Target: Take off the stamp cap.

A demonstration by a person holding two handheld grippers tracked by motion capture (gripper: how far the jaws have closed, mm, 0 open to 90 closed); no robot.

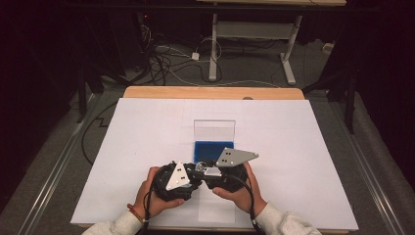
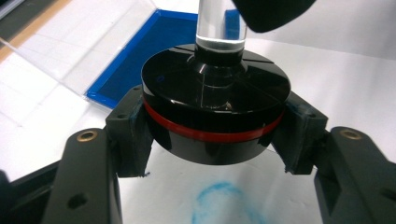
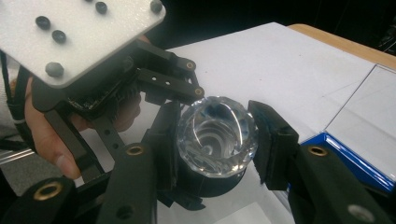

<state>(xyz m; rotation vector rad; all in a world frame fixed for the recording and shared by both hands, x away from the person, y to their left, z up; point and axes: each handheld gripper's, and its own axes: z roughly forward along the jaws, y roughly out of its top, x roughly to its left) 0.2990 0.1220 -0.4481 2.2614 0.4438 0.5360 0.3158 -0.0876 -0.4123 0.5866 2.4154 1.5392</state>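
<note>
A stamp is held between both grippers above the white sheet (image 1: 147, 147). It has a round black base (image 2: 215, 107) with a red ring and a clear handle (image 2: 220, 23) topped by a faceted knob (image 3: 215, 135). My left gripper (image 2: 215, 135) is shut on the black base, one pad pressed on each side. My right gripper (image 3: 215, 140) is shut on the clear knob. In the high view the two grippers, left (image 1: 195, 174) and right (image 1: 209, 171), meet tip to tip near the front of the table, each in one of the person's hands.
A blue ink pad (image 1: 213, 151) lies in an open clear case just beyond the grippers, its lid (image 1: 214, 129) standing up behind it. A blue ink smudge (image 2: 224, 200) marks the sheet under the stamp. The wooden table edge (image 1: 210, 92) runs along the back.
</note>
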